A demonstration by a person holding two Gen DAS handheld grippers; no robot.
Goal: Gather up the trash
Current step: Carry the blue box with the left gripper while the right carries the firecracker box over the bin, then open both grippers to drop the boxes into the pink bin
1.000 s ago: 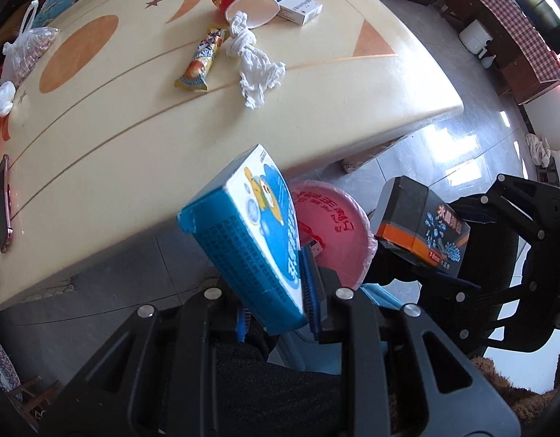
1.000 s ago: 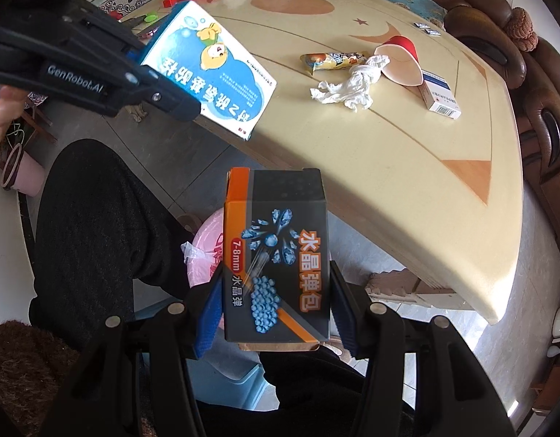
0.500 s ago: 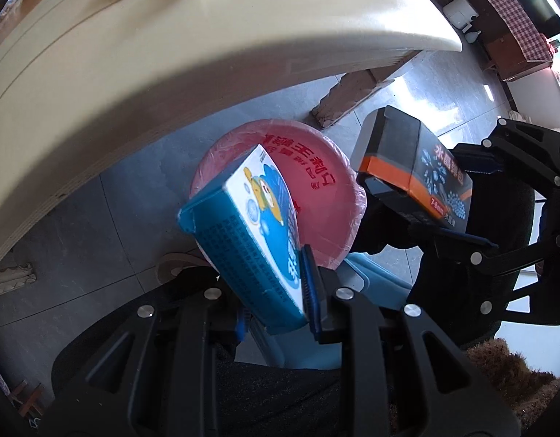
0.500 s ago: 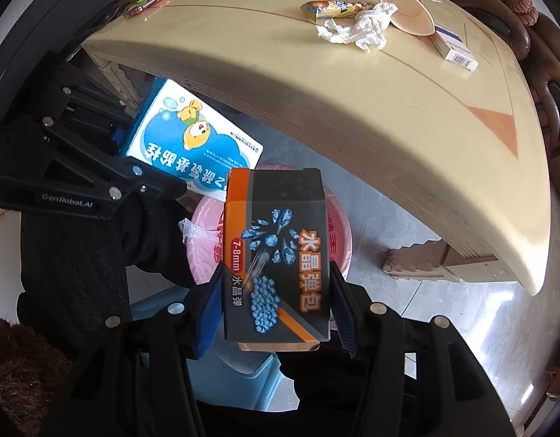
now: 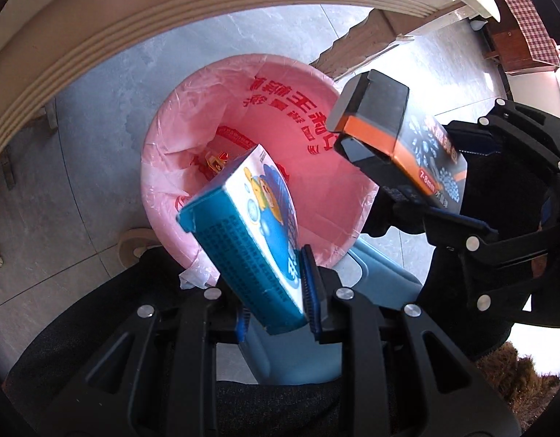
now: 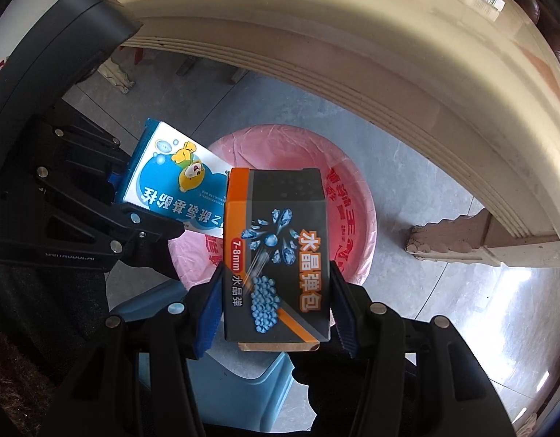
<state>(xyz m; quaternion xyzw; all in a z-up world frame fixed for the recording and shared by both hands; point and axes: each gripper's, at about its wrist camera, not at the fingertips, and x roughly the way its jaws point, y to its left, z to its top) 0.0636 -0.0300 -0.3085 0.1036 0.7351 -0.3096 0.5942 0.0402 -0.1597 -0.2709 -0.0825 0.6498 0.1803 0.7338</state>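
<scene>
Left gripper point(image 5: 280, 302) clamped on a flat blue carton point(image 5: 254, 240), glossy card with a cartoon print, tilted over the bin point(image 5: 163, 167). Right gripper point(image 6: 276, 302) closed on a taller black box point(image 6: 276, 251) with orange edging and a bead print, held upright above the same bin. Bin round, lined with thin crinkled pink plastic bearing red lettering, on grey glossy floor tiles point(image 5: 97, 109) beside the ribbed cream table edge point(image 6: 371, 83). Blue plastic stool point(image 6: 239, 389) below both grippers.

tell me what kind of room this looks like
Probably a home living or dining room: a large cream table with a carved base stands on a glossy tiled floor, a pink-lined trash bin sits beside it, and wooden furniture stands behind.
</scene>
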